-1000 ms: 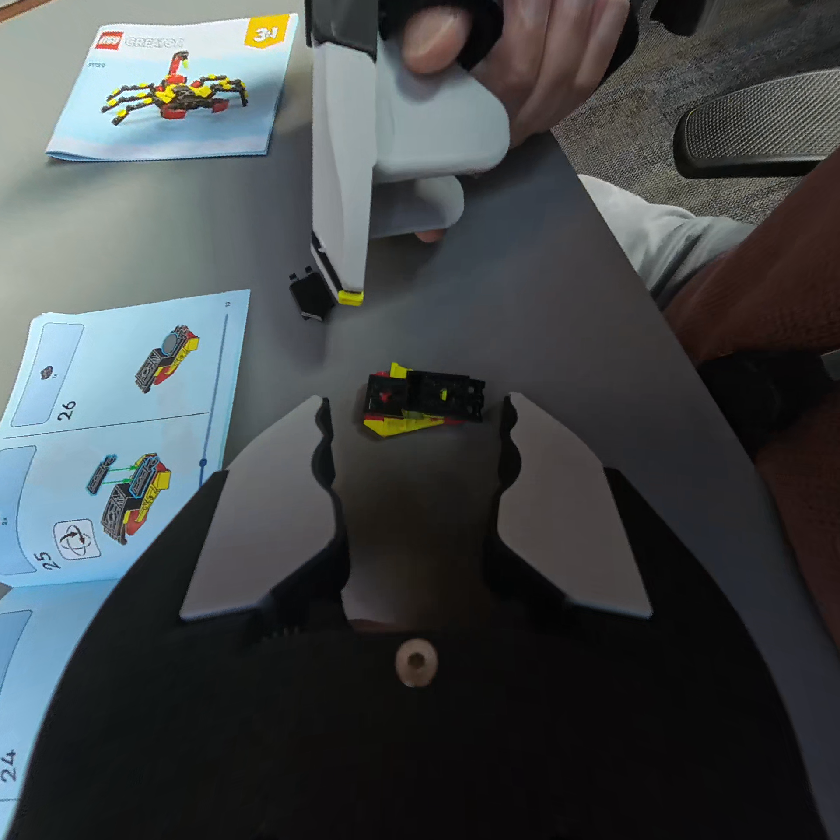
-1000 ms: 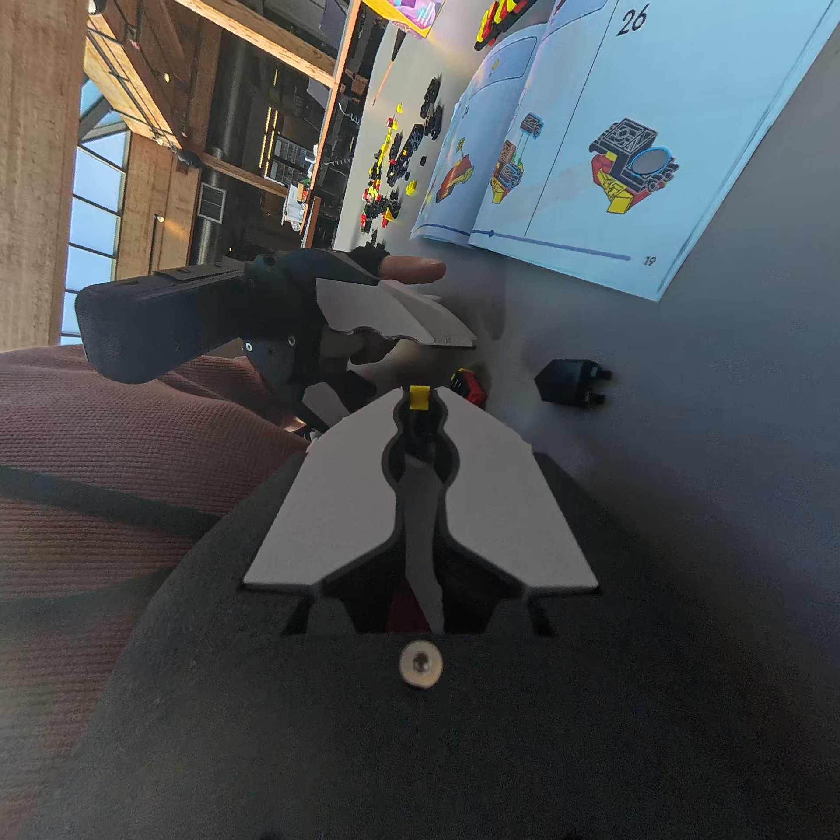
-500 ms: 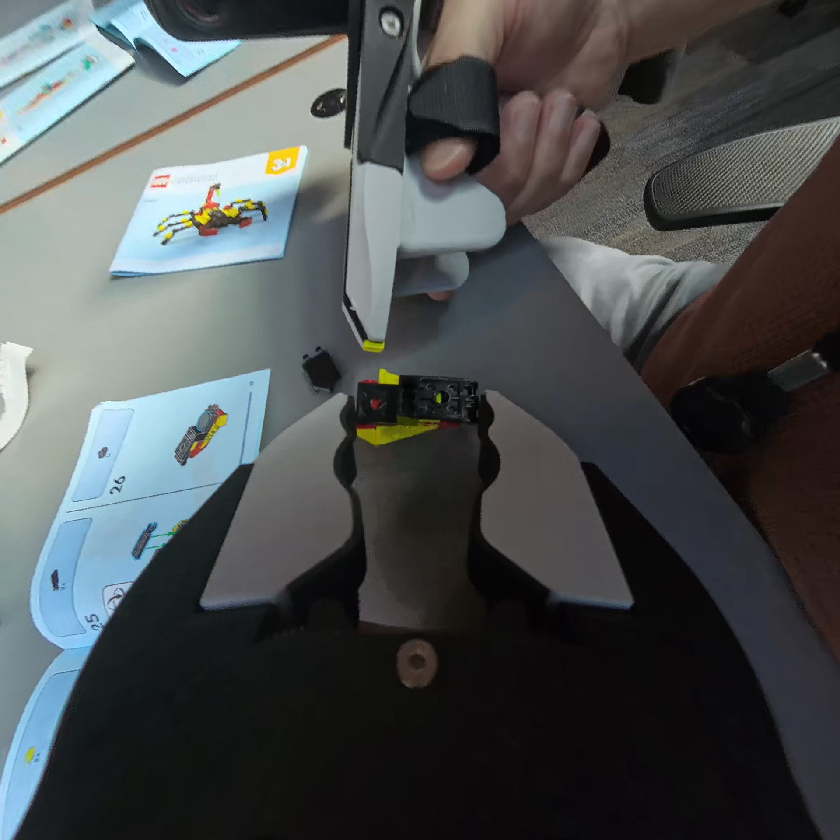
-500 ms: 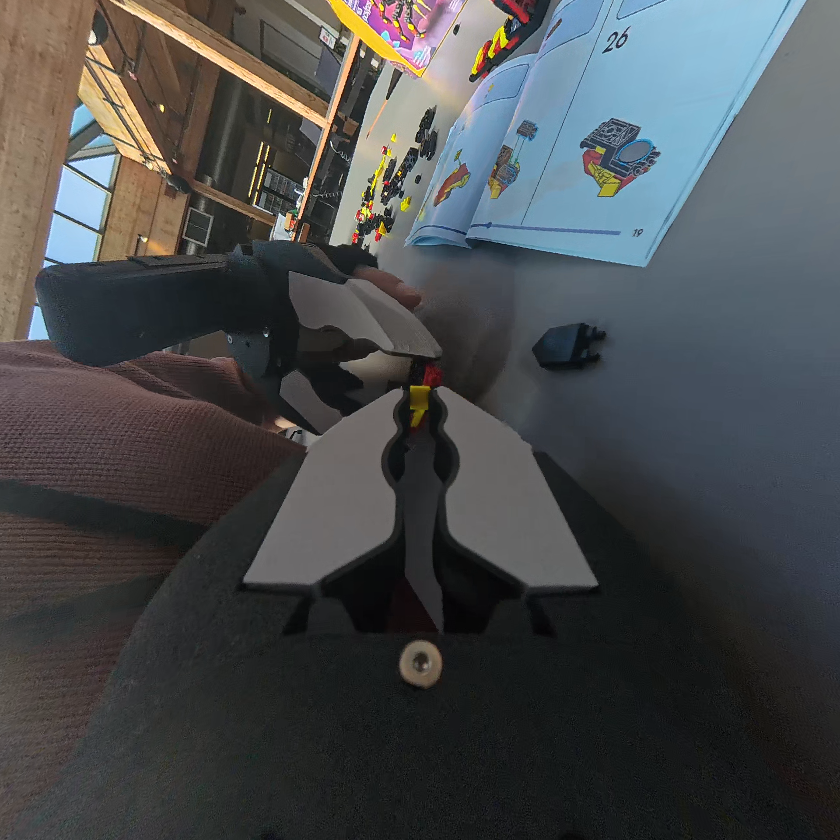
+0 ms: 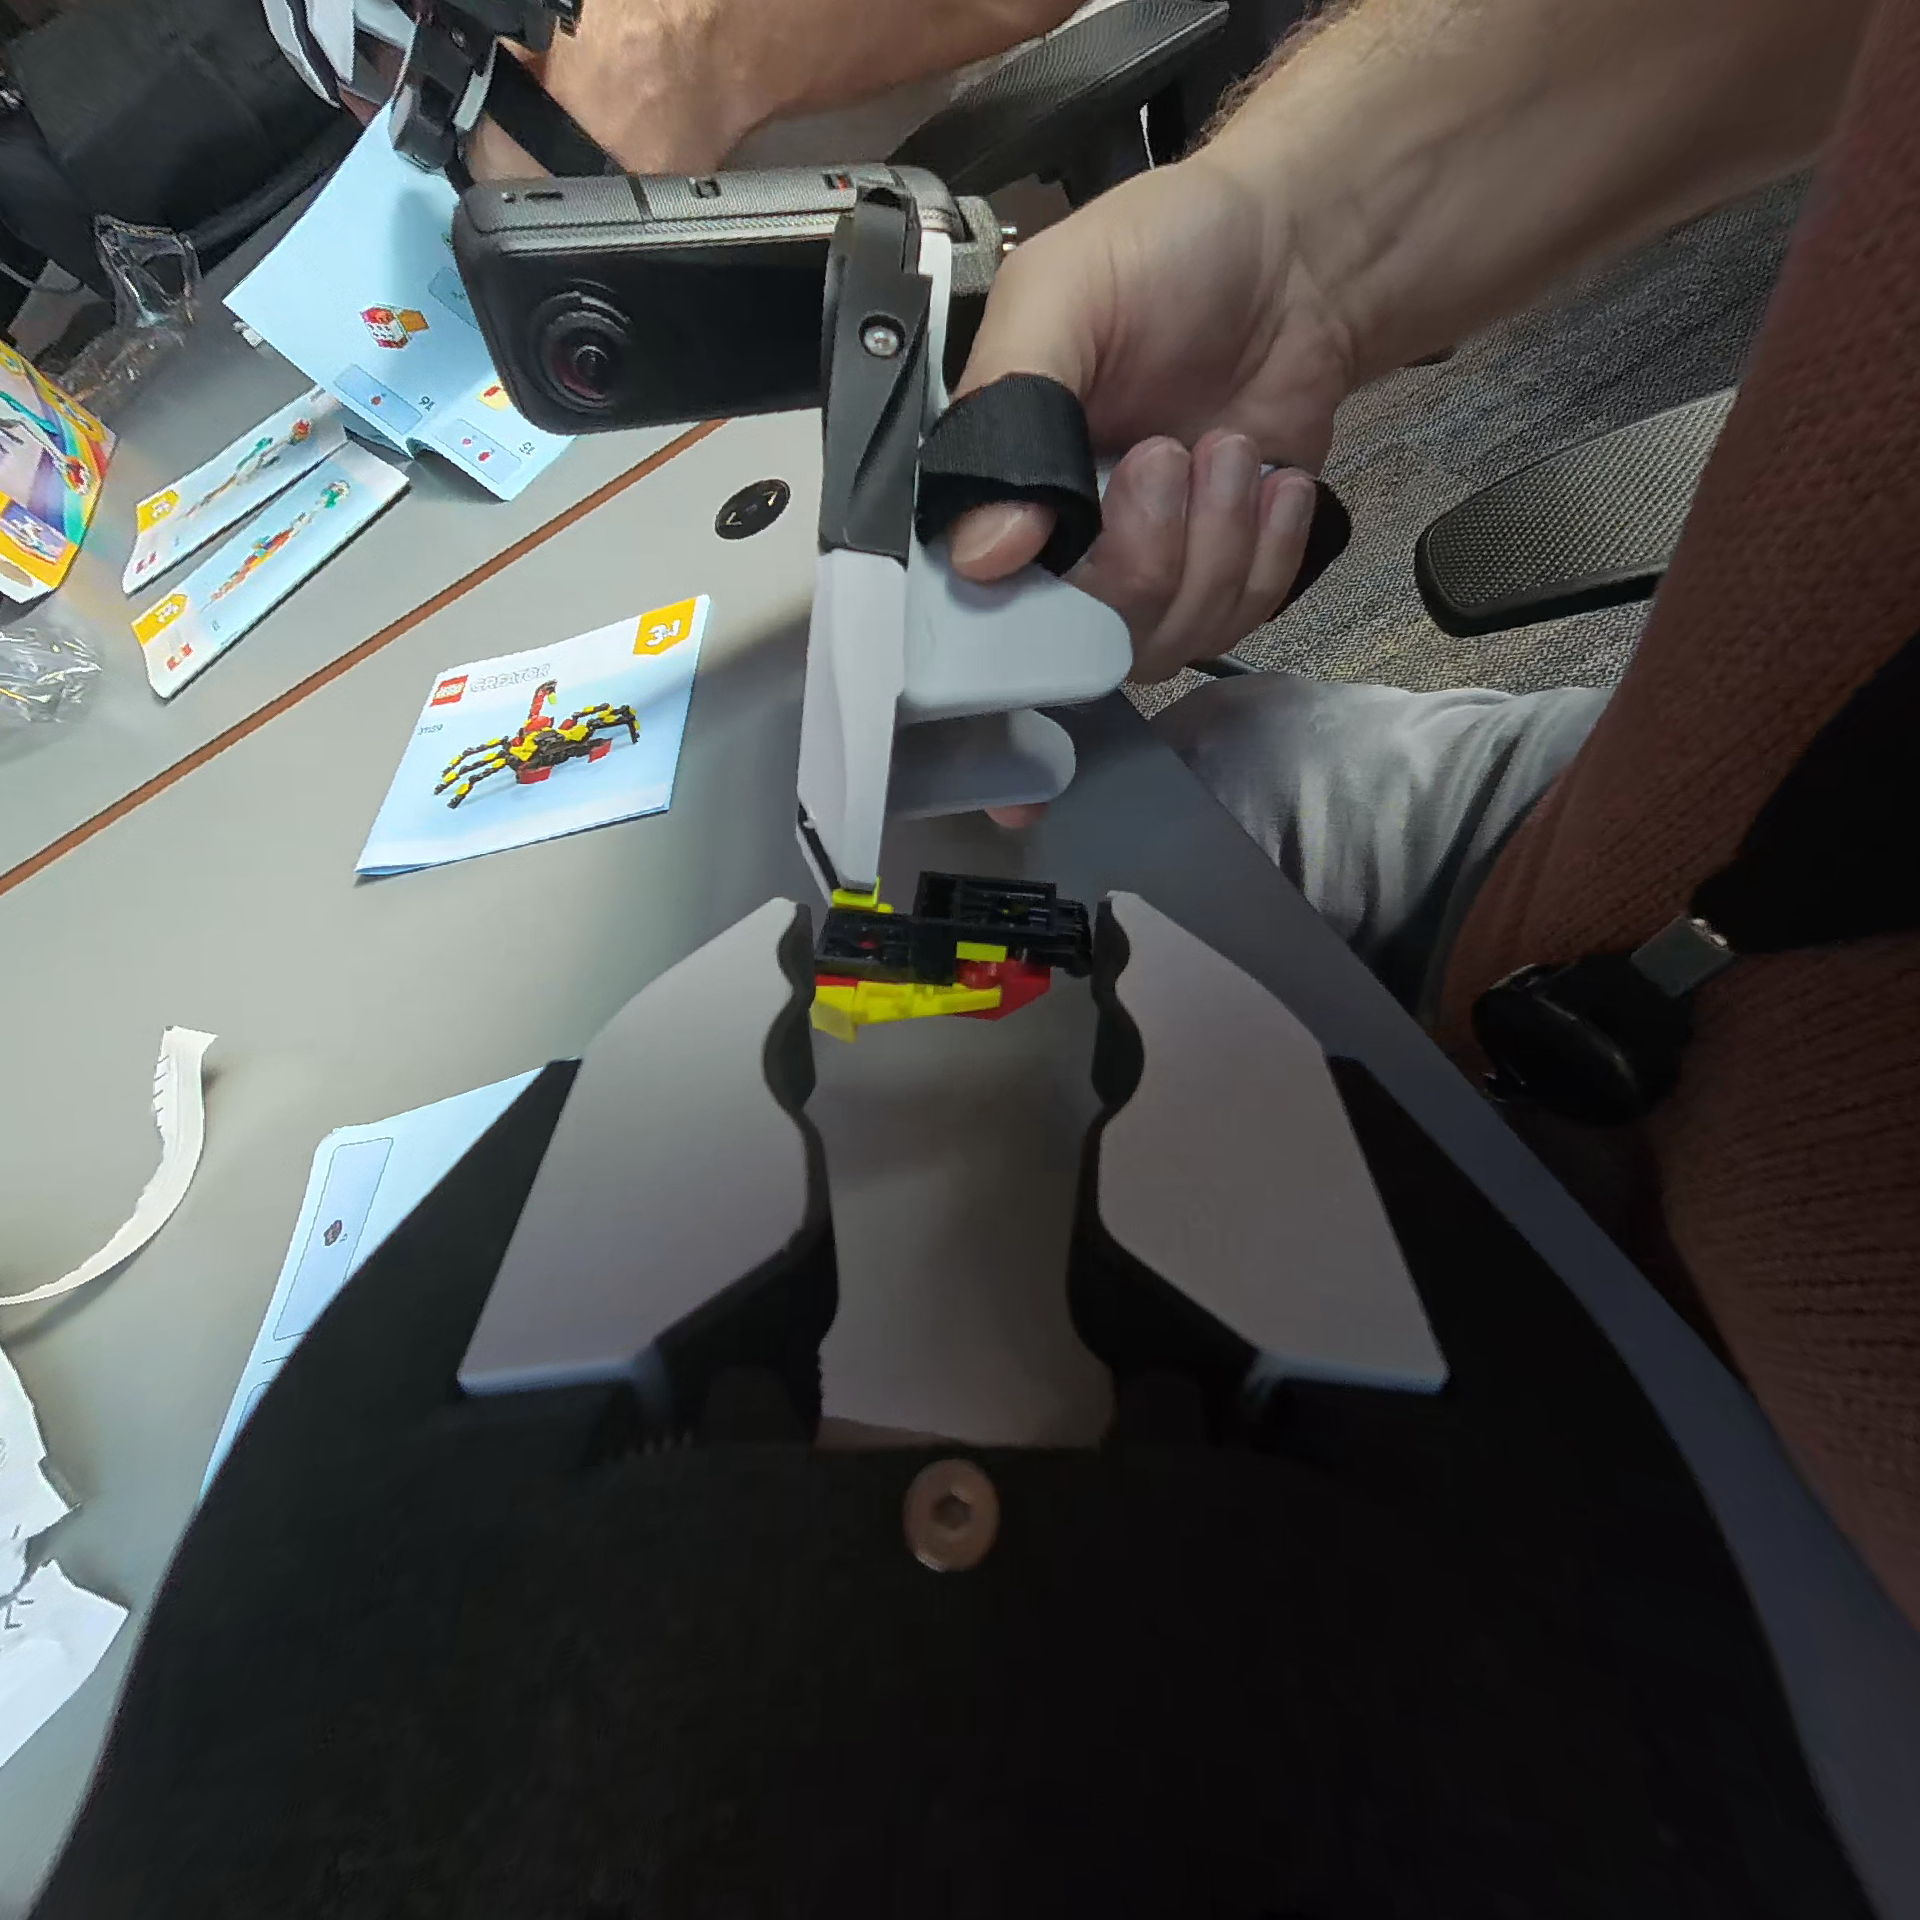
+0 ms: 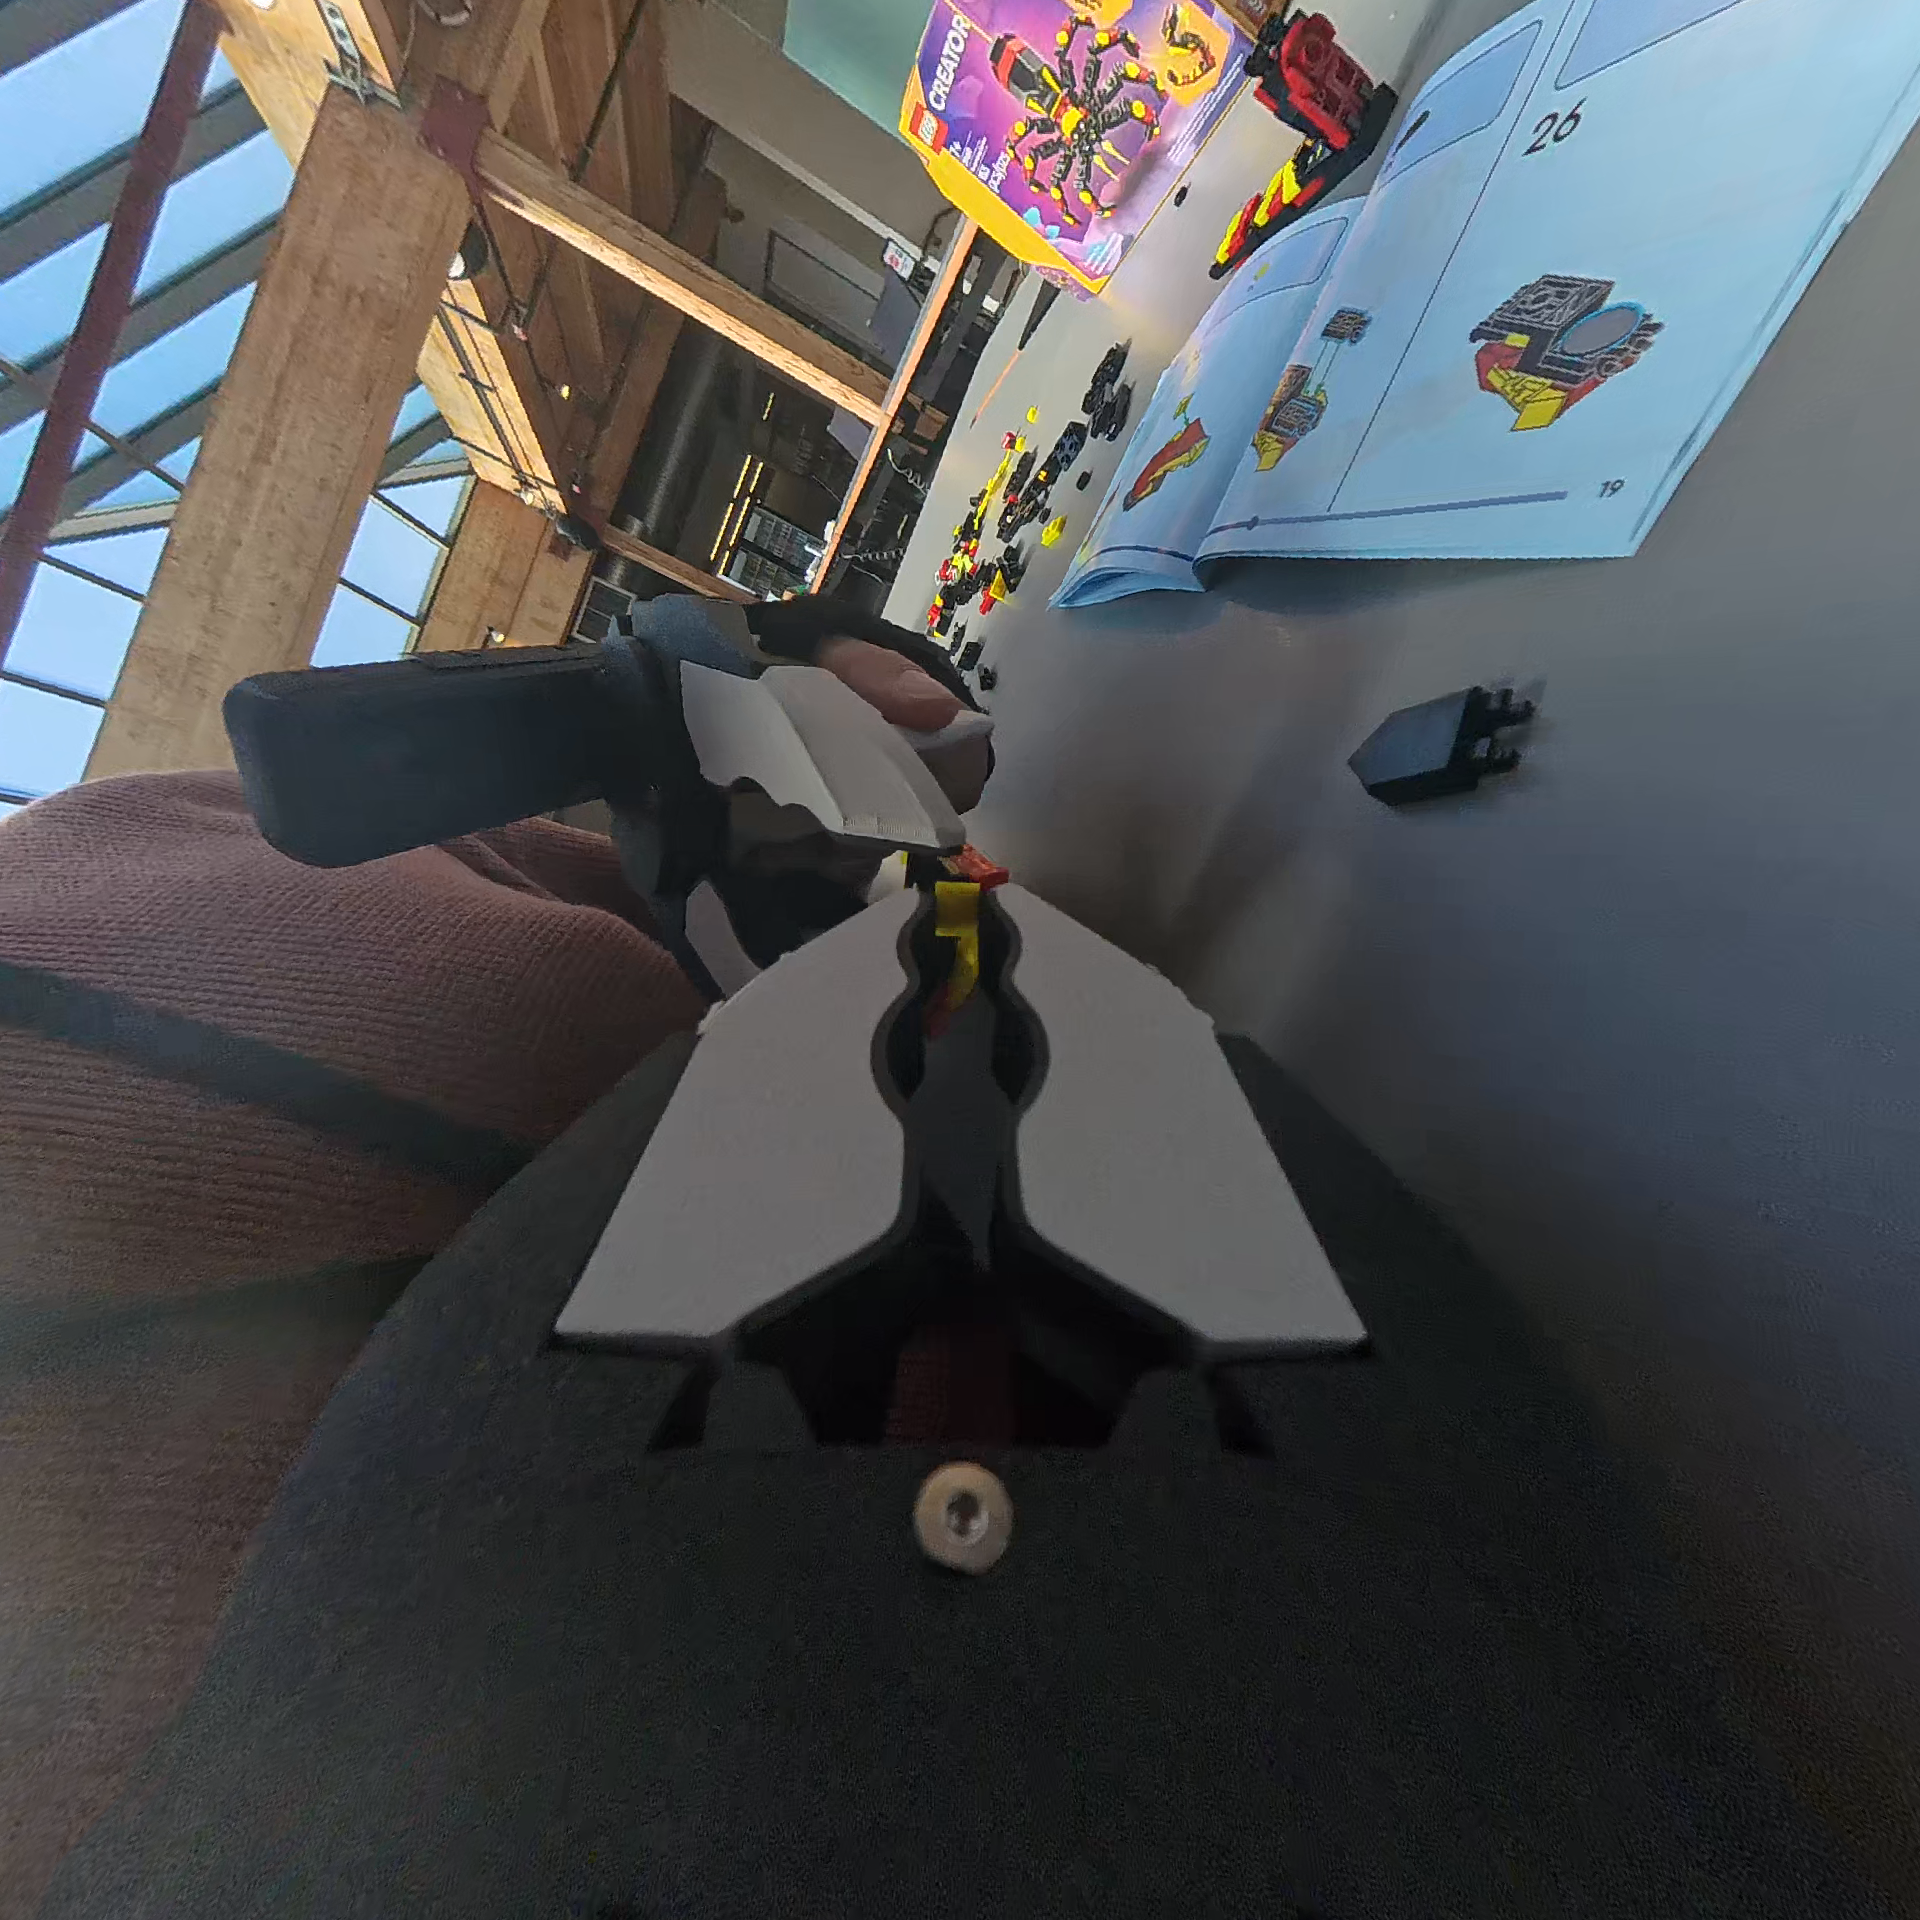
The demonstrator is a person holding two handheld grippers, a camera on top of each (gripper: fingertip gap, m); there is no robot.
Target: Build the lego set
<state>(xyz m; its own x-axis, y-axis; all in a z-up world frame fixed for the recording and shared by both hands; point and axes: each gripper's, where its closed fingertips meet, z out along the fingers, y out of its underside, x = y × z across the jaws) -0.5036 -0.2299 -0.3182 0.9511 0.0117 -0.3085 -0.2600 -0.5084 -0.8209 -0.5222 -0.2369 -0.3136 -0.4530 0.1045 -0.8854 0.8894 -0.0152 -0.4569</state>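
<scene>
1. My left gripper [image 5: 945,925] was clamped on the small lego assembly [image 5: 940,951], a black, yellow and red cluster. One fingertip pressed its left end and the other its right end.
2. I held that assembly up off the grey table [image 5: 260,935]; from the left wrist view it sat right at my fingertips, with the black studded part on top and the yellow and red wedge pieces below.
3. My right gripper [image 5: 854,883] came down on it from above, with its jaws pinched on a small yellow piece [image 5: 858,889]. That piece touched the top left corner of the assembly.
4. In the right wrist view, the right gripper [image 6: 961,899] showed its fingers nearly together, with only the yellow piece [image 6: 951,914] between the tips. Yellow and red bits of the assembly showed through the gap behind it.
5. A loose black brick [image 6: 1439,743] lay on the table, apart from both grippers on the side toward the open booklet.
6. The open instruction booklet [image 6: 1455,343] lay flat farther along the table. Beyond it sat a scatter of loose pieces [image 6: 1008,509] in black, yellow and red, and a purple and yellow box [image 6: 1070,135].
7. A closed booklet with a scorpion on its cover [image 5: 540,738] lay on the table past my left fingertips.
8. My right hand [image 5: 1174,395] gripped the right tool's white handle, one finger through a black strap.
</scene>
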